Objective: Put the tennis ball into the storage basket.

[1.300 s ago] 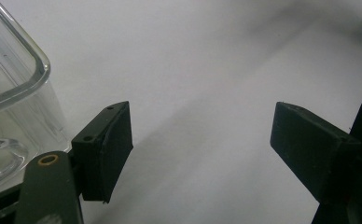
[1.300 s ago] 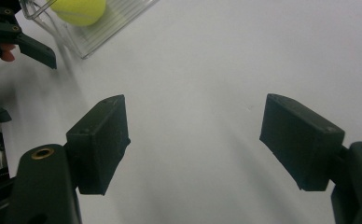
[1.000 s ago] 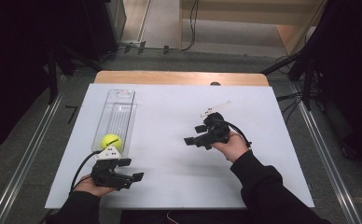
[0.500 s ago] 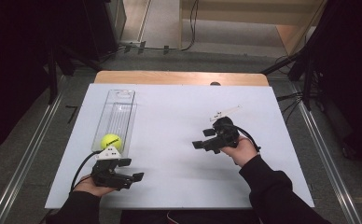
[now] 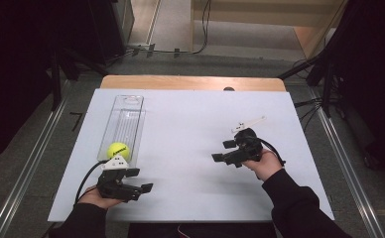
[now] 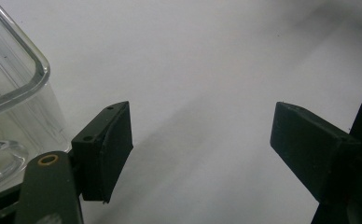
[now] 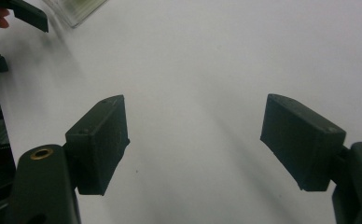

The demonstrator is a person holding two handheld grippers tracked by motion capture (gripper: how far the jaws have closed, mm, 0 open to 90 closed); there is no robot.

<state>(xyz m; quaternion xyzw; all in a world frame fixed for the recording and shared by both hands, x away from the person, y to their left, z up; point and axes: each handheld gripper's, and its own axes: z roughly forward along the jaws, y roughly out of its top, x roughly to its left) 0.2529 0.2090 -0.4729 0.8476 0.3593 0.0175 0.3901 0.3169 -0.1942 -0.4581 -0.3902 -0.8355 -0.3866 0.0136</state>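
Yellow ball (image 5: 118,149) sits in the near end of a clear tray (image 5: 131,104) that runs lengthwise along the left side of the white tabletop (image 5: 190,124). Tray's near end is just beside the left gripper (image 5: 143,181), which rests at the near-left edge of the tabletop, fingers (image 6: 105,149) spread wide with bare tabletop between them. In the left gripper view the tray's rounded corner (image 6: 25,74) is just left of the left finger, close but apart, can't tell if touching. Right gripper (image 5: 222,150) is right of centre, well apart from tray and ball, fingers (image 7: 100,140) also spread, gripping nothing, pointing left. Open white surface between the two grippers and across the whole middle and far right. Wooden strip (image 5: 190,82) shows along the far edge. Metal rails (image 5: 27,163) flank both sides on the floor. Right edge of the tabletop is near the right sleeve (image 5: 299,208).
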